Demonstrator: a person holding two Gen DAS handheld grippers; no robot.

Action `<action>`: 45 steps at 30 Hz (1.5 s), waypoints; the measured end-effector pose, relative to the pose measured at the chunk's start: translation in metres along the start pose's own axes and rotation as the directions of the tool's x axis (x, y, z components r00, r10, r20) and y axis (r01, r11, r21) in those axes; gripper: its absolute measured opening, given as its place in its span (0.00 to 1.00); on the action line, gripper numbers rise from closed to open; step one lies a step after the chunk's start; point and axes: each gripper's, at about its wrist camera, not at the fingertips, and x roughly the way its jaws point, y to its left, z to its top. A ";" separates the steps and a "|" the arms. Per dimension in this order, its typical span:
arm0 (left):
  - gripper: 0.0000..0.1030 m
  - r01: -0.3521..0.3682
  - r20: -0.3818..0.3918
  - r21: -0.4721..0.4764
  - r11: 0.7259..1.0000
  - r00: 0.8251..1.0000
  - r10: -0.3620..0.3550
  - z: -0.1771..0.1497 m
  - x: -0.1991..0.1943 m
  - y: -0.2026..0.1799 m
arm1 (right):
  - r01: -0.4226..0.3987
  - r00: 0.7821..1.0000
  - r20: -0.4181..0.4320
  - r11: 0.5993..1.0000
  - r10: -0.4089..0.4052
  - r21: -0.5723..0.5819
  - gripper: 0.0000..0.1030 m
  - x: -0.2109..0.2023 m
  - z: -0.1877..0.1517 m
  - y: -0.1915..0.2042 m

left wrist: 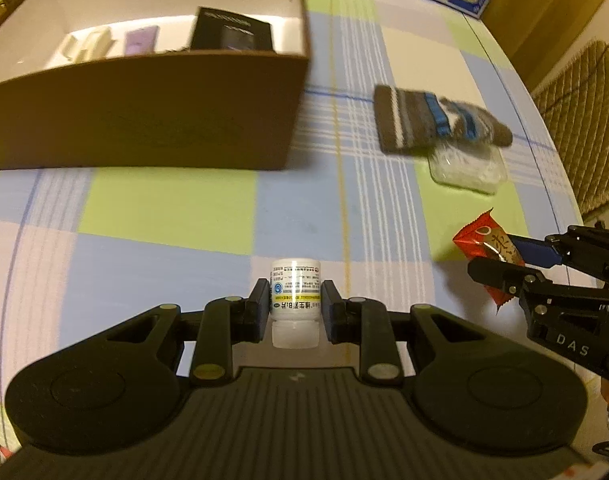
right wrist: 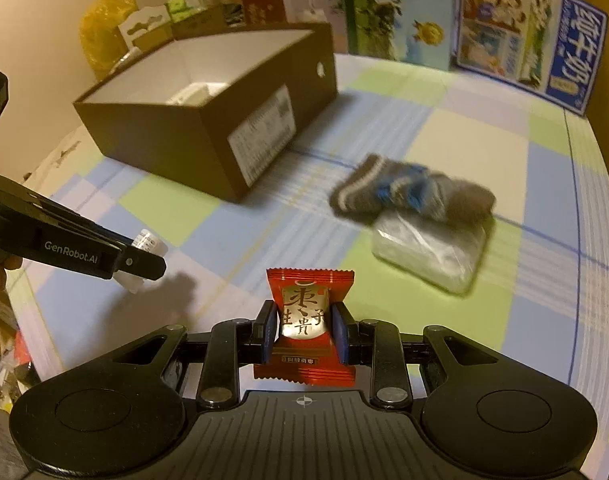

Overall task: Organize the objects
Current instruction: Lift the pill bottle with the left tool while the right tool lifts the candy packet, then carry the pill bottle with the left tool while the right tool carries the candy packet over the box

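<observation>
On checked tablecloth (left wrist: 164, 208), pastel squares: brown cardboard box (left wrist: 144, 112), open-topped, white inside, its near wall hiding most of the contents; a black carton (left wrist: 232, 34), a purple item (left wrist: 141, 40) and a cream object (left wrist: 89, 43) show above the rim, all blurred, none identifiable. Right of box: striped grey-and-blue sock (left wrist: 436, 124), motion-smeared, lying partly over a clear plastic container (left wrist: 468, 168) whose contents cannot be made out. Left gripper (left wrist: 296, 304): pads pressed on either side of a small white pill bottle (left wrist: 295, 300), held clear above the cloth; label print too small to read. Right gripper (right wrist: 303, 330): pads clamped on a red snack packet (right wrist: 304, 320), lower edge of packet overlapping the gripper body. Table edge curves close behind sock and container; a woven chair back (left wrist: 576, 120) stands beyond it, cut off by the frame. Printed cartons (right wrist: 524, 40) line the far edge. Bare cloth lies open between both grippers and the box.
</observation>
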 end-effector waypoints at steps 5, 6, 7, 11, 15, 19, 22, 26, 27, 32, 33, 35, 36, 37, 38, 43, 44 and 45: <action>0.22 -0.006 0.042 -0.031 0.999 0.999 0.007 0.004 -0.017 0.018 | -0.023 0.999 0.026 0.999 0.024 -0.025 0.26 0.001 0.020 0.016; 0.22 -0.007 0.050 -0.037 0.999 0.999 0.008 0.005 -0.021 0.022 | -0.028 0.999 0.030 0.999 0.029 -0.029 0.26 0.001 0.023 0.018; 0.22 -0.006 0.059 -0.043 0.999 0.998 0.009 0.006 -0.025 0.026 | -0.032 0.999 0.036 0.999 0.033 -0.034 0.26 0.002 0.028 0.022; 0.22 -0.008 0.090 -0.062 0.998 0.996 0.013 0.012 -0.039 0.042 | -0.050 0.997 0.060 0.997 0.053 -0.051 0.26 0.003 0.045 0.036; 0.22 -0.007 0.122 -0.071 0.997 0.992 0.015 0.019 -0.055 0.059 | -0.072 0.993 0.084 0.995 0.078 -0.067 0.26 0.004 0.061 0.051; 0.22 -0.002 0.159 -0.075 0.997 0.987 0.014 0.025 -0.069 0.073 | -0.097 0.988 0.113 0.992 0.107 -0.083 0.26 0.004 0.078 0.067; 0.22 0.000 0.187 -0.074 0.997 0.982 0.014 0.031 -0.080 0.083 | -0.117 0.983 0.133 0.989 0.128 -0.091 0.26 0.005 0.091 0.078; 0.22 0.003 0.216 -0.068 0.998 0.976 0.011 0.042 -0.091 0.095 | -0.133 0.977 0.158 0.987 0.146 -0.091 0.26 0.008 0.110 0.089; 0.22 0.004 0.224 -0.061 0.998 0.975 0.010 0.045 -0.093 0.098 | -0.133 0.976 0.163 0.987 0.146 -0.090 0.26 0.010 0.115 0.091; 0.22 -0.007 0.246 -0.033 0.999 0.969 0.015 0.064 -0.099 0.112 | -0.128 0.973 0.186 0.989 0.139 -0.073 0.26 0.021 0.139 0.102; 0.22 -0.010 0.252 -0.025 1.000 0.968 0.016 0.070 -0.100 0.115 | -0.125 0.973 0.189 0.990 0.136 -0.068 0.26 0.024 0.144 0.104; 0.22 -0.012 0.260 -0.014 1.000 0.965 0.015 0.079 -0.099 0.120 | -0.118 0.973 0.191 0.992 0.126 -0.053 0.26 0.031 0.155 0.107; 0.22 -0.013 0.262 -0.009 1.000 0.965 0.014 0.086 -0.098 0.123 | -0.113 0.974 0.193 0.993 0.120 -0.044 0.26 0.035 0.160 0.108; 0.22 -0.011 0.265 -0.002 1.000 0.964 0.011 0.091 -0.097 0.125 | -0.111 0.974 0.195 0.993 0.116 -0.036 0.26 0.039 0.165 0.109; 0.22 -0.009 0.265 0.000 1.000 0.964 0.009 0.097 -0.095 0.128 | -0.110 0.974 0.195 0.994 0.112 -0.026 0.26 0.043 0.171 0.109; 0.22 -0.014 0.256 0.016 1.000 0.967 0.009 0.128 -0.080 0.140 | -0.101 0.977 0.192 0.994 0.093 0.033 0.26 0.067 0.197 0.106; 0.22 -0.013 0.255 0.020 1.000 0.967 0.008 0.134 -0.077 0.142 | -0.095 0.978 0.189 0.995 0.085 0.043 0.26 0.073 0.201 0.105; 0.22 -0.014 0.251 0.020 1.000 0.968 0.008 0.140 -0.073 0.145 | -0.091 0.979 0.188 0.994 0.080 0.052 0.26 0.077 0.205 0.105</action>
